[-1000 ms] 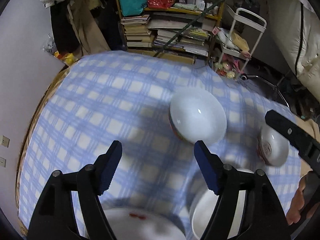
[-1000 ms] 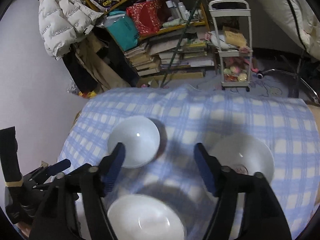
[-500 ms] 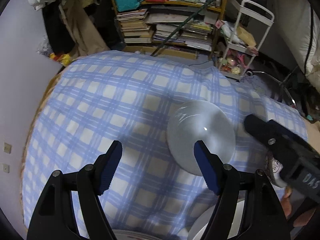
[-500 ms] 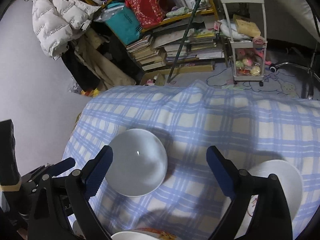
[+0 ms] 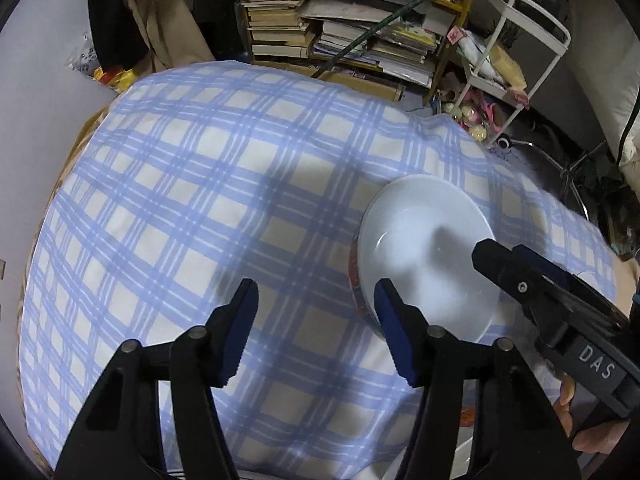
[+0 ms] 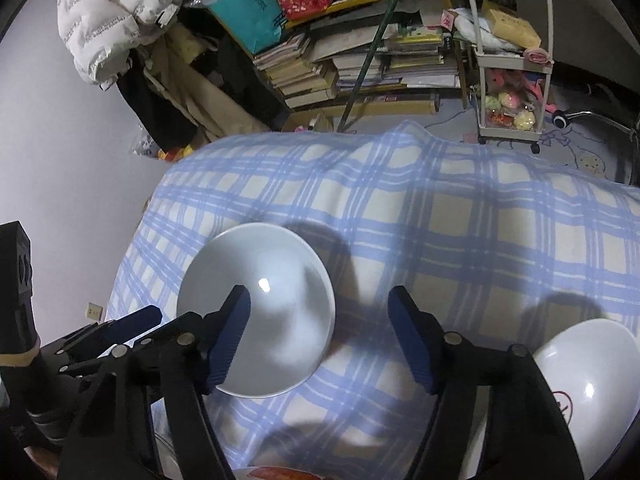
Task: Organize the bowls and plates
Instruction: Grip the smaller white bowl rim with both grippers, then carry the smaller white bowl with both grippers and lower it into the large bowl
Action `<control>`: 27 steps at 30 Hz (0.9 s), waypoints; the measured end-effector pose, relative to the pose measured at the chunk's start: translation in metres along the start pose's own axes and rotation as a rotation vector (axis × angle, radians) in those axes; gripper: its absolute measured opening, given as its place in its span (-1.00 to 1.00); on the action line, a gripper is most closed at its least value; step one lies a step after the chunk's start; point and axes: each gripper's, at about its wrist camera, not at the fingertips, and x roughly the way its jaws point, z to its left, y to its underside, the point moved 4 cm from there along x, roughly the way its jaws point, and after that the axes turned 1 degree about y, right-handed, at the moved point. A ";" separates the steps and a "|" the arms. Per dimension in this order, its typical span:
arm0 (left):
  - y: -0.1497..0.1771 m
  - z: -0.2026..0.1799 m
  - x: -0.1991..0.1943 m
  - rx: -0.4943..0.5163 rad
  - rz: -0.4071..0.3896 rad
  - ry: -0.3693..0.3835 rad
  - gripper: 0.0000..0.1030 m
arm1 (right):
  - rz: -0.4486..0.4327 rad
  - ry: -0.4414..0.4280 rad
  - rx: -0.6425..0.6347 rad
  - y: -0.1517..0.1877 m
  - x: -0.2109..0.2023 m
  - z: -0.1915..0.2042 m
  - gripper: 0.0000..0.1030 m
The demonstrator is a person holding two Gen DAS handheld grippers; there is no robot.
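A white bowl (image 5: 424,248) with a red pattern outside sits on the blue checked cloth (image 5: 200,184). My left gripper (image 5: 316,328) is open and empty, just left of the bowl, its right finger at the bowl's rim. The same bowl (image 6: 264,288) shows in the right wrist view. My right gripper (image 6: 320,336) is open and empty, its left finger over the bowl's near rim; it also shows in the left wrist view (image 5: 532,288) above the bowl. A second white bowl (image 6: 592,384) with a red mark lies at the lower right.
The cloth (image 6: 440,220) covers a round table whose far edge drops toward a cluttered bookshelf (image 5: 344,32) and a white trolley (image 6: 512,92). A wall (image 5: 36,92) stands at the left. A red-patterned rim (image 6: 276,473) shows at the bottom edge.
Both grippers have moved forward over the table toward the white bowl. The near plates and bowls have dropped out of the left view. The right gripper now reaches over the bowl.
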 end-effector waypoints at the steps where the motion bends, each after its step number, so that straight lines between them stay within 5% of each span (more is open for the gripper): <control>1: 0.000 0.000 0.002 0.003 0.004 0.001 0.11 | 0.007 -0.001 0.002 0.001 0.003 -0.001 0.36; 7: 0.003 -0.002 0.016 -0.003 0.040 0.014 -0.25 | 0.023 -0.029 0.019 0.003 0.012 -0.002 0.11; 10: 0.007 -0.002 0.025 -0.010 0.087 0.043 -0.64 | 0.055 -0.019 -0.007 0.007 0.020 0.001 -0.24; 14: 0.012 -0.008 0.024 0.004 0.078 0.080 -0.79 | 0.067 -0.006 -0.063 0.014 0.024 0.008 -0.78; 27: 0.015 -0.009 -0.017 0.036 0.033 0.076 -0.78 | 0.015 -0.002 -0.098 0.023 -0.009 0.026 -0.80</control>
